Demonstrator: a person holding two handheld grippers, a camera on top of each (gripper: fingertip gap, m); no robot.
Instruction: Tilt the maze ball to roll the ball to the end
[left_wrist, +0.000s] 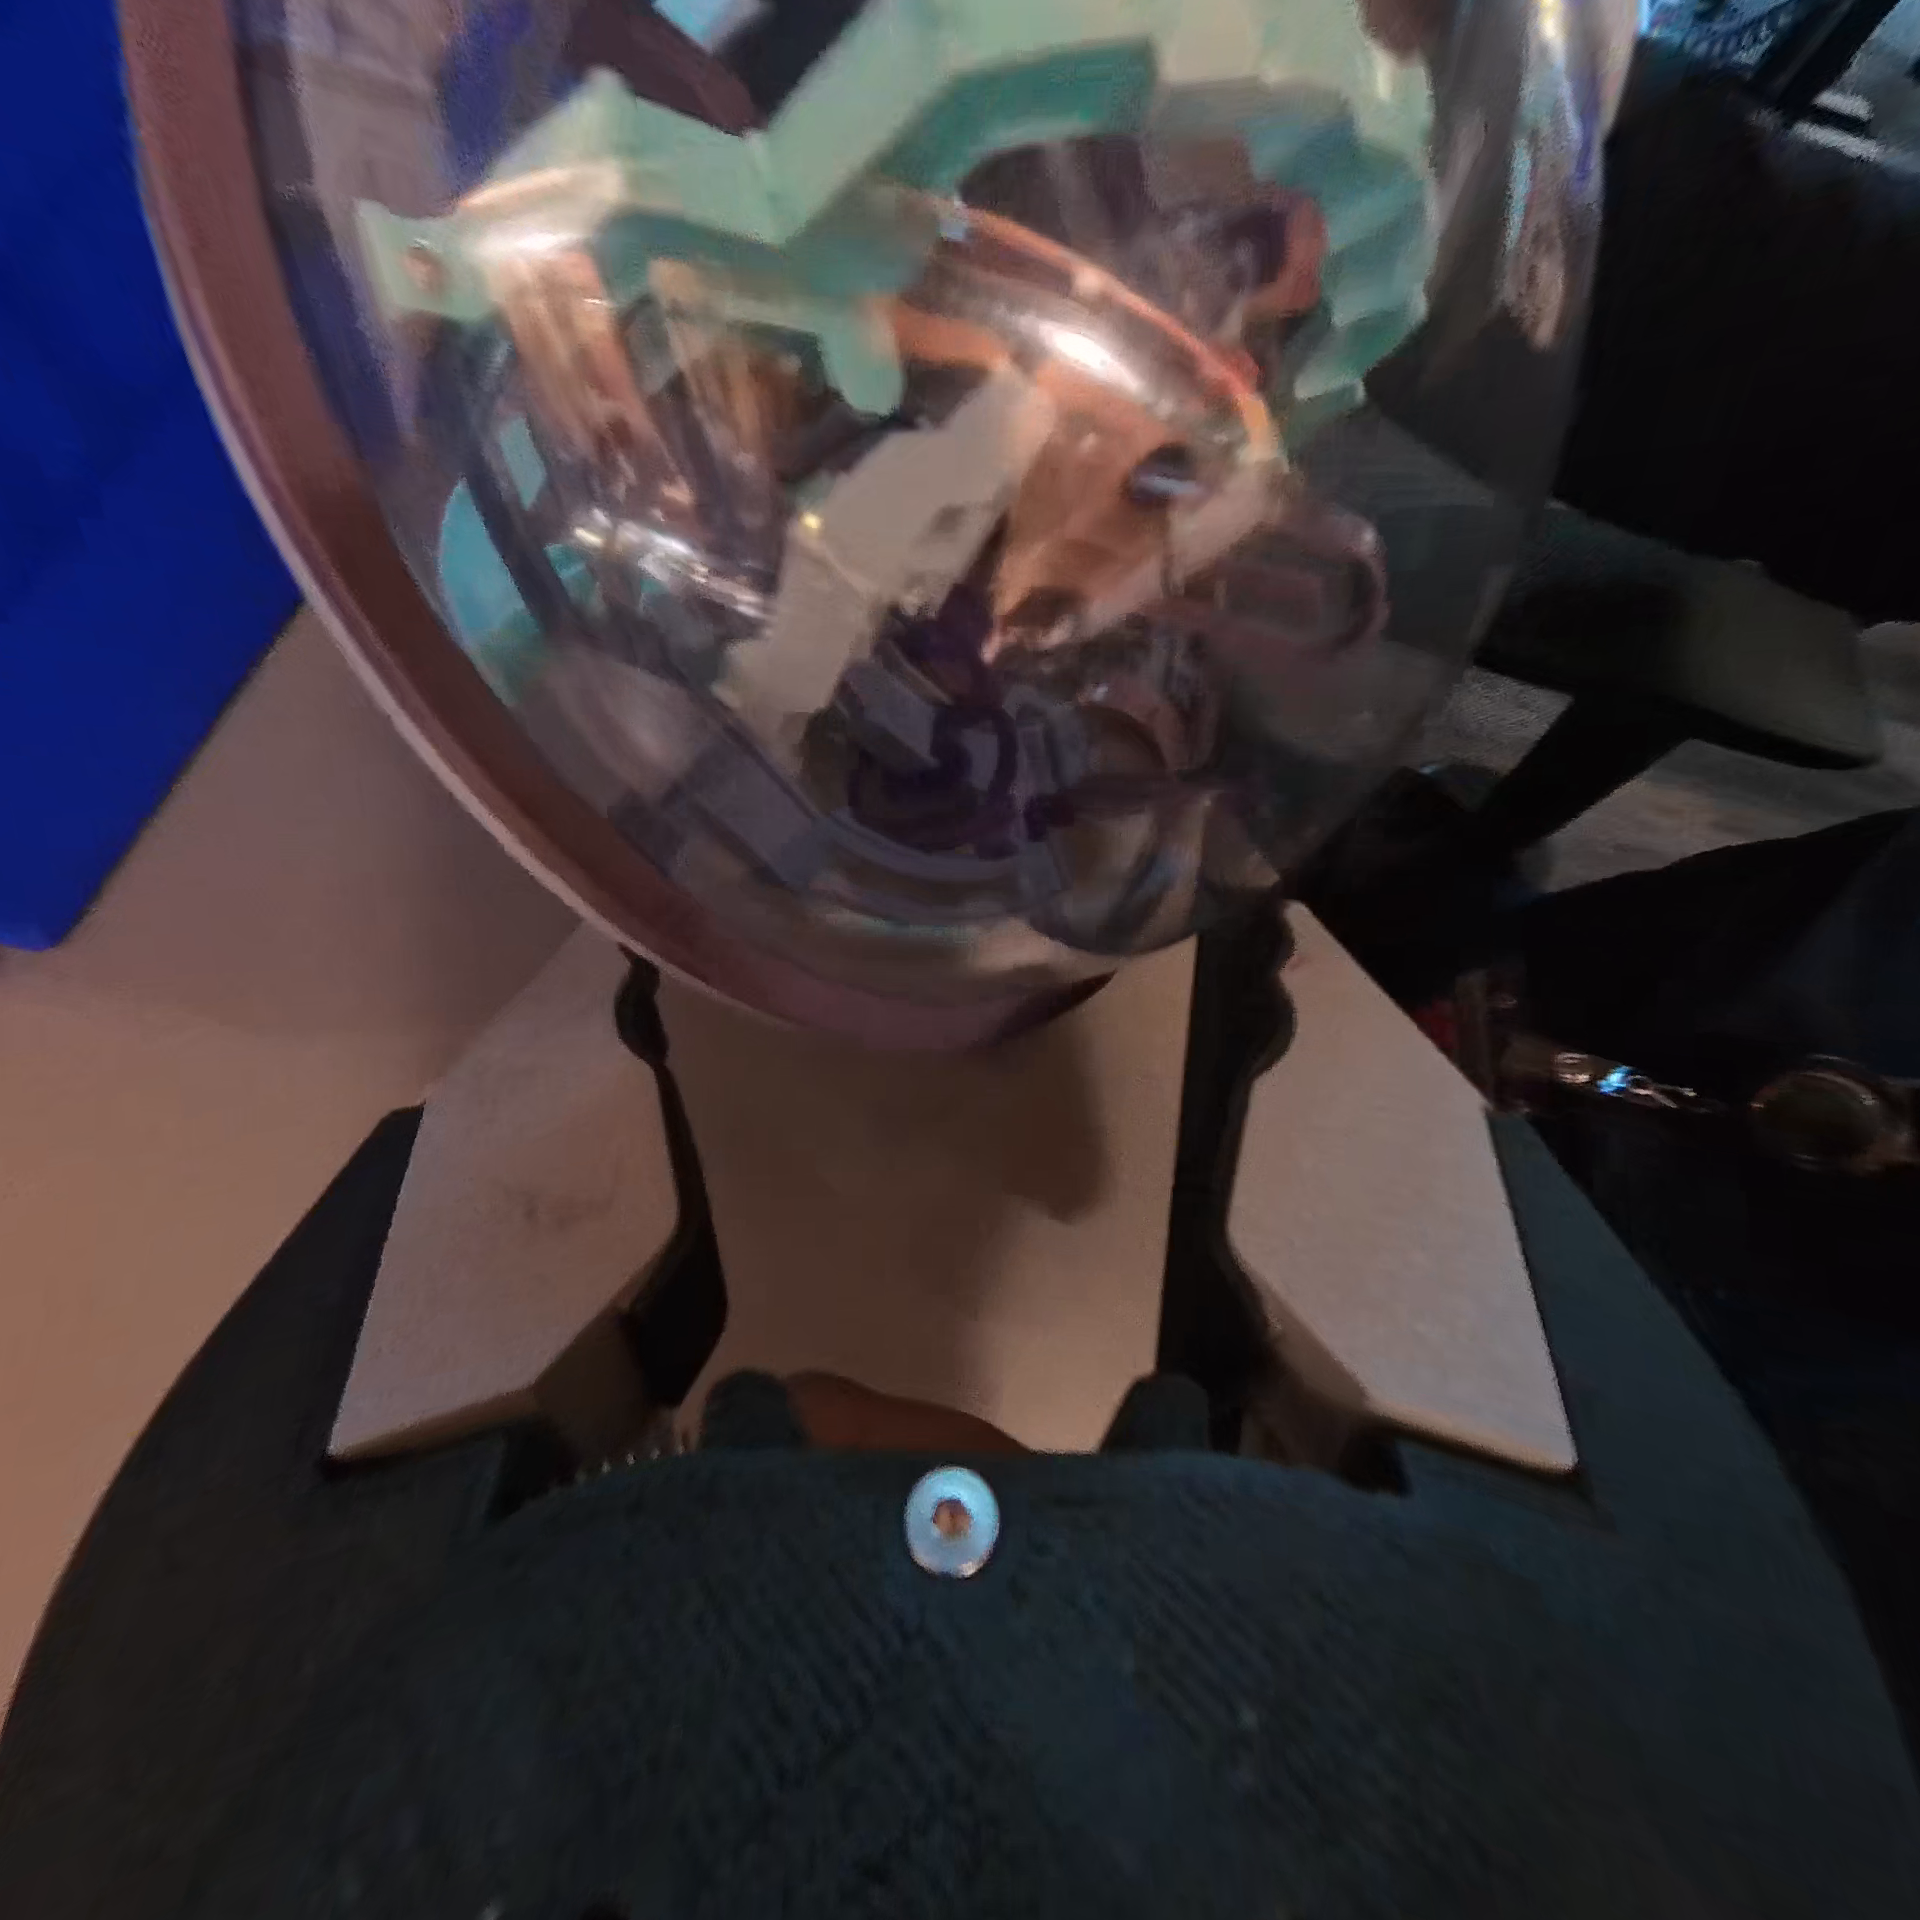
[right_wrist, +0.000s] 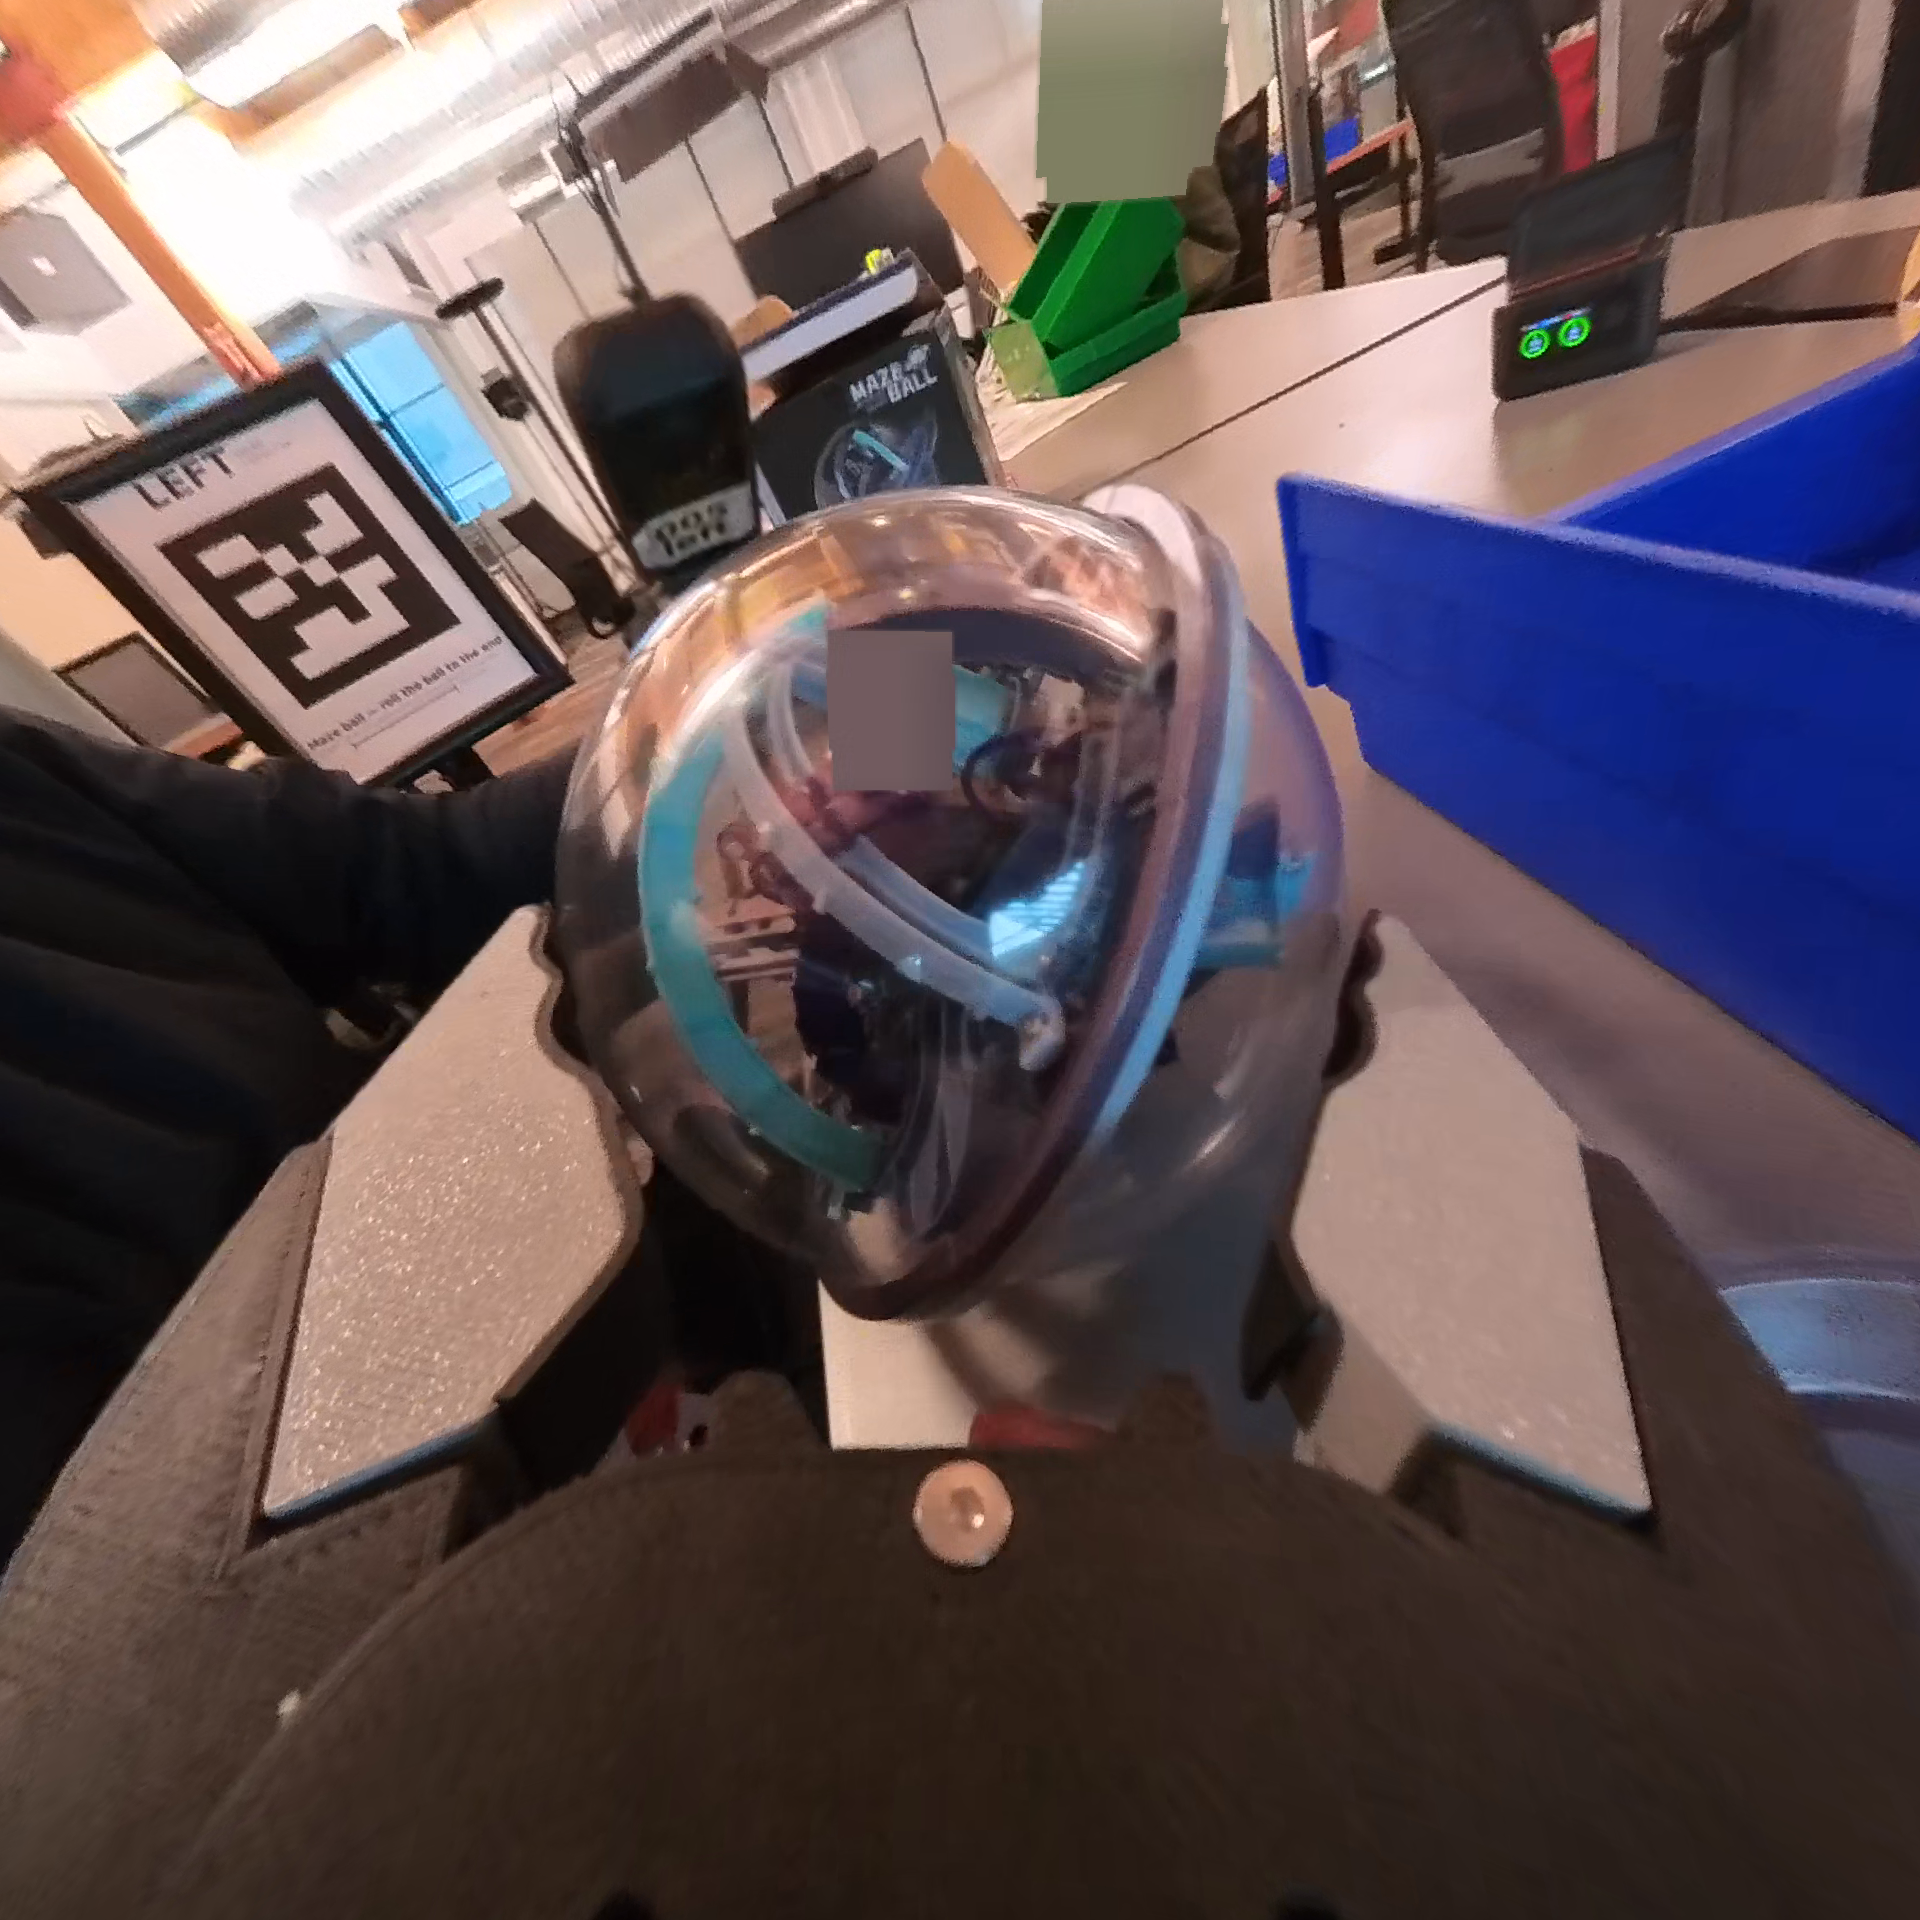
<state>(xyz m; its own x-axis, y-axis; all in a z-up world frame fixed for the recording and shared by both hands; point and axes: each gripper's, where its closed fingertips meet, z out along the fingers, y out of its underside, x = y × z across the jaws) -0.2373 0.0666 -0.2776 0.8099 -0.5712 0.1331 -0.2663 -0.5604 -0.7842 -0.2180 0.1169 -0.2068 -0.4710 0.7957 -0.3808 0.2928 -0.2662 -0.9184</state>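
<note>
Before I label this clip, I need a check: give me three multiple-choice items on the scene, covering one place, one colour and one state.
1. In the right wrist view, where is the blue bin relative to the maze ball?
A left; B right; C underneath
2. What colour is the wide curved track inside the ball?
A teal; B yellow; C black
3. How is the right tool?
A shut, empty; B far from the ball; C ball between its fingers

Answers: B, the bin fills the right side. A, a teal arc shows through the clear shell. C, both fingers meet the shell's sides.
</note>
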